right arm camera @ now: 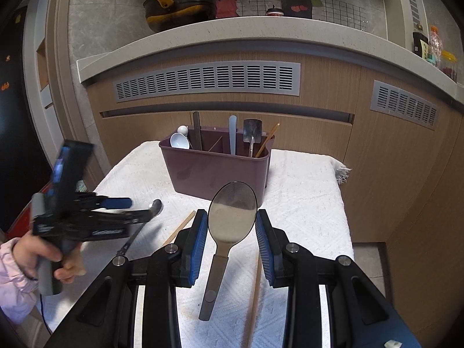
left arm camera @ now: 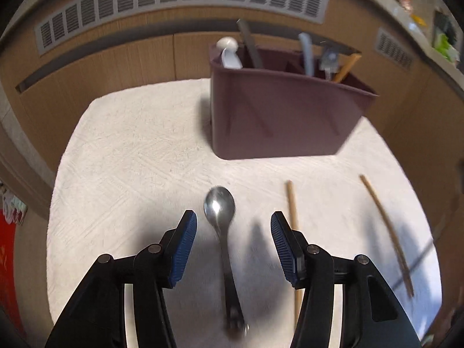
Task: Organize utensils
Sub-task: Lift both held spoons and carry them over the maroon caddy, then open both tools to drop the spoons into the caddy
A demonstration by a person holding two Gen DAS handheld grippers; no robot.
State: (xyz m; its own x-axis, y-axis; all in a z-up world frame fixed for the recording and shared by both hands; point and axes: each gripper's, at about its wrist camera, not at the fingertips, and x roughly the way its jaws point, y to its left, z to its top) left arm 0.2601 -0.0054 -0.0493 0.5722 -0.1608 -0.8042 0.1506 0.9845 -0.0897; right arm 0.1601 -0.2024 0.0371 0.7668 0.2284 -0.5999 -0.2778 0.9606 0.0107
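In the left wrist view my left gripper (left arm camera: 233,214) hangs open over a small metal spoon (left arm camera: 219,206) that lies on the white towel (left arm camera: 130,145). The spoon's handle runs back between the blue pads, and neither pad touches it. Two wooden chopsticks (left arm camera: 293,217) (left arm camera: 385,232) lie to its right. My right gripper (right arm camera: 232,211) is shut on the bowl of a large metal spoon (right arm camera: 233,217), held above the towel with its handle hanging toward the camera. The purple utensil caddy (right arm camera: 214,171) stands behind it. The left gripper (right arm camera: 139,210) shows blurred at the left, in a person's hand.
The caddy (left arm camera: 290,116) holds a white ceramic spoon (right arm camera: 179,140), a dark stick, a pale utensil, a small metal scoop (right arm camera: 251,133) and a chopstick. Wooden cabinet fronts with vent grilles (right arm camera: 208,82) rise right behind the towelled surface. A pink sleeve (right arm camera: 11,275) is at the lower left.
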